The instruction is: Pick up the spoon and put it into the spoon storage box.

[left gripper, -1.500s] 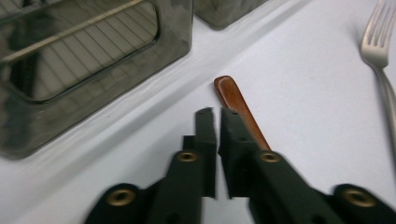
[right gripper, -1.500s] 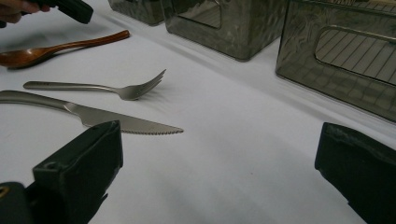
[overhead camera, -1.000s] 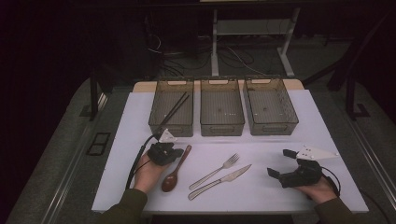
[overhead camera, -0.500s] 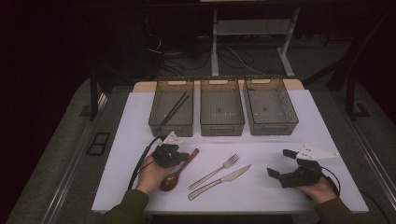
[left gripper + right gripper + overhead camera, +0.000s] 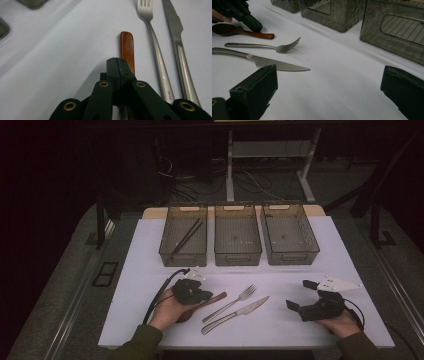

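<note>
A wooden spoon [image 5: 215,298] lies on the white table with a metal fork [image 5: 233,302] and a table knife [image 5: 239,312] to its right. My left gripper [image 5: 203,296] is shut, its tips low over the spoon's handle [image 5: 126,43]; I cannot tell whether they touch it. In the left gripper view the closed jaws cover the middle of the handle, with the fork [image 5: 155,47] and knife [image 5: 178,37] alongside. My right gripper [image 5: 300,295] rests at the table's right, open and holding nothing. It faces the knife [image 5: 277,65], fork [image 5: 263,46] and spoon [image 5: 249,33].
Three smoky clear bins stand in a row at the back: the left bin [image 5: 183,256] holds dark chopsticks [image 5: 187,236], the middle bin [image 5: 238,256] and right bin [image 5: 291,257] look bare. A white pointed piece [image 5: 338,283] lies beside the right gripper.
My left hand has slid to the right, bringing the shut gripper over the spoon's handle. The right gripper has stayed put.
</note>
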The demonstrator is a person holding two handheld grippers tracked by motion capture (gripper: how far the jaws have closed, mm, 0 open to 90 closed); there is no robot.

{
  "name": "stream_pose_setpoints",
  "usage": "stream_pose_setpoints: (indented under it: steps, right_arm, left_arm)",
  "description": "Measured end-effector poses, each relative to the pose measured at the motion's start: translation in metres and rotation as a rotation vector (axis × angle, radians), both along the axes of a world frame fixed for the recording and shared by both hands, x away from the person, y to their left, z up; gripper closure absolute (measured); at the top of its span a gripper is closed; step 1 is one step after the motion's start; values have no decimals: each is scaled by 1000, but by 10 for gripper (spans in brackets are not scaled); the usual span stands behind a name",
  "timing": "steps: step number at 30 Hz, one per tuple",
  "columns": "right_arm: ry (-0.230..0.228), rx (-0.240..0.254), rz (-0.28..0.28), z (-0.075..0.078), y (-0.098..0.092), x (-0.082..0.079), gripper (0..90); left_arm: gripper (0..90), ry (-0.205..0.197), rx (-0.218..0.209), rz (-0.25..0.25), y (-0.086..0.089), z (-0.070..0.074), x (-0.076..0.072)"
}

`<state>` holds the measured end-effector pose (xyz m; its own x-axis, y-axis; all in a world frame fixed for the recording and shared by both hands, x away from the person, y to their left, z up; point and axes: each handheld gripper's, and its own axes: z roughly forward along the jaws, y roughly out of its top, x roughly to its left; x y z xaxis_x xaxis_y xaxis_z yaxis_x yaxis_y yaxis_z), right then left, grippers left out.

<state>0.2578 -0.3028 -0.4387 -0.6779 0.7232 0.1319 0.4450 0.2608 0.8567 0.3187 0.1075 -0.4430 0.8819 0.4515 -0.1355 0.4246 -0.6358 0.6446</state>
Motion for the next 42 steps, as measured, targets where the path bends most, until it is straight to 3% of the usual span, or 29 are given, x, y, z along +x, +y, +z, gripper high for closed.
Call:
stream_pose_setpoints:
  steps: [7, 14, 18, 24, 35, 42]
  right_arm:
    - [1, 1, 2, 0, 0, 0, 3]
    - [2, 1, 1, 0, 0, -1, 3]
    - [1, 3, 2, 1, 0, -2, 3]
    - [7, 4, 13, 0, 0, -1, 3]
    - [30, -25, 52, -7, 10, -1, 2]
    - [19, -35, 52, -6, 13, -3, 1]
  left_arm:
    - [885, -15, -28, 35, 5, 5, 0]
    - [649, -30, -93, 101, 25, 19, -5]
    - [505, -16, -148, 117, 40, 22, -12]
    - [382, -46, -183, 133, 58, 26, -24]
    - [264, -102, -224, 193, 89, 24, -45]
    - [226, -99, -221, 207, 98, 18, -54]
